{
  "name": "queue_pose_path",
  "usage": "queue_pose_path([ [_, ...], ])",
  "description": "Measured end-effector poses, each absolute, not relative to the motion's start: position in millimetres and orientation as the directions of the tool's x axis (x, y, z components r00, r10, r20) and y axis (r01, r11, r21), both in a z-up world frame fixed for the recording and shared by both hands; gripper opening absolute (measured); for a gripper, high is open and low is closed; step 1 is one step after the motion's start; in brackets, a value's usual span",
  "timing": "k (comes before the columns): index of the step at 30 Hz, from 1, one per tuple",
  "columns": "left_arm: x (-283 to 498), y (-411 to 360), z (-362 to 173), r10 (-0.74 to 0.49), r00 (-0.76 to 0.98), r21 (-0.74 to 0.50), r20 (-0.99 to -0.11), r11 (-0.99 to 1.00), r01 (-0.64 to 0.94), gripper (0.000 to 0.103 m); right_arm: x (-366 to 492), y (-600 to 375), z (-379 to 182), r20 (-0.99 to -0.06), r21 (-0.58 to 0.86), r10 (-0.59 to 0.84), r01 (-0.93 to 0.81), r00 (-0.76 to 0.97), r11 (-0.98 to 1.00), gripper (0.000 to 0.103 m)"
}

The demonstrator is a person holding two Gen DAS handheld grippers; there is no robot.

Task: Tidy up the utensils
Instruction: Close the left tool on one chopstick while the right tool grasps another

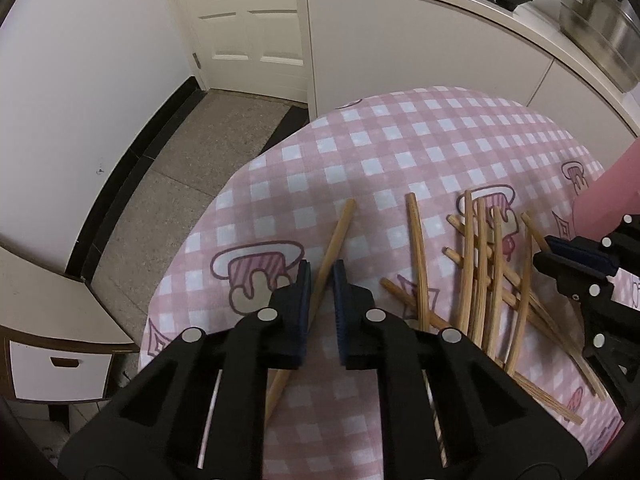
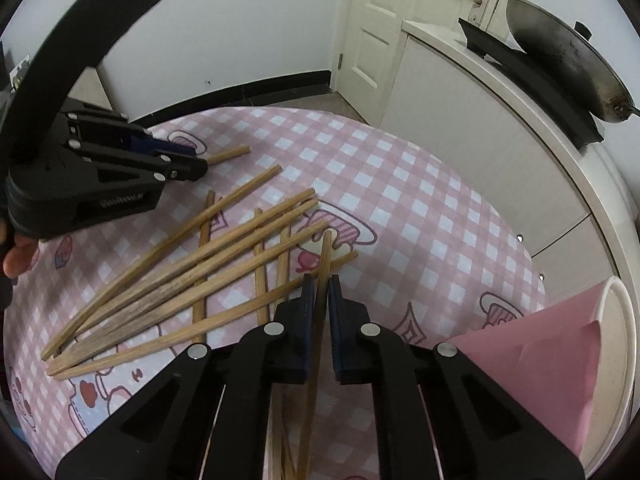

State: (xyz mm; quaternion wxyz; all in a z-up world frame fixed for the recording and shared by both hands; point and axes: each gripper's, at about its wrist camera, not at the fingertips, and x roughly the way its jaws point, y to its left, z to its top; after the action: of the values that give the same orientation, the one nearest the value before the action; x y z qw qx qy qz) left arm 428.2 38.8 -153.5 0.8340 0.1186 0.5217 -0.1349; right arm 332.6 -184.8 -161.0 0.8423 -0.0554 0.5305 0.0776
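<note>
Meanwhile both tongs, left (image 1: 322, 276) and right (image 2: 319, 286), each grip one chopstick beside the crisscrossed pile (image 2: 208, 264).

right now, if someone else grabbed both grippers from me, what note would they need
Left gripper: jaws close around one chopstick lying apart on the left of the tablecloth; a small gap shows, so I cannot tell if it is gripped.
Right gripper: jaws nearly closed on another chopstick at the right edge of the pile; grip also unclear.
Chopstick pile: many lie loose and crossed on the cloth between the grippers.
Pink cup: on the right, beside the right gripper; no chopsticks seen in it.
Done: nothing sorted, as far as shown.
Left: gather the chopsticks, probably into the cup.
</note>
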Motion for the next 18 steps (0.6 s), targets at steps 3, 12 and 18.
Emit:
queue_pose_path([
  [3,424.7,40.7,-151.6,-0.066,0.438,0.082,-0.896,0.946,0.312,0.006,330.9,-183.9,-159.1,-0.898,-0.002,0.082,-0.191,0.433,0.982,0.005],
  [12,385.4,57.4,-96.6,-0.111,0.544,0.039,-0.832,0.966,0.257,0.006,307.0,-180.4,-122.3,-0.848,0.036,0.137,-0.203,0.512,0.978,0.004],
  [18,335.9,54.5,-35.9,-0.194,0.665,-0.011,-0.722,0.963,0.269,0.006,282.1,-188.0,-71.4,-0.776,0.054,0.171,-0.206,0.607,0.977,0.004],
])
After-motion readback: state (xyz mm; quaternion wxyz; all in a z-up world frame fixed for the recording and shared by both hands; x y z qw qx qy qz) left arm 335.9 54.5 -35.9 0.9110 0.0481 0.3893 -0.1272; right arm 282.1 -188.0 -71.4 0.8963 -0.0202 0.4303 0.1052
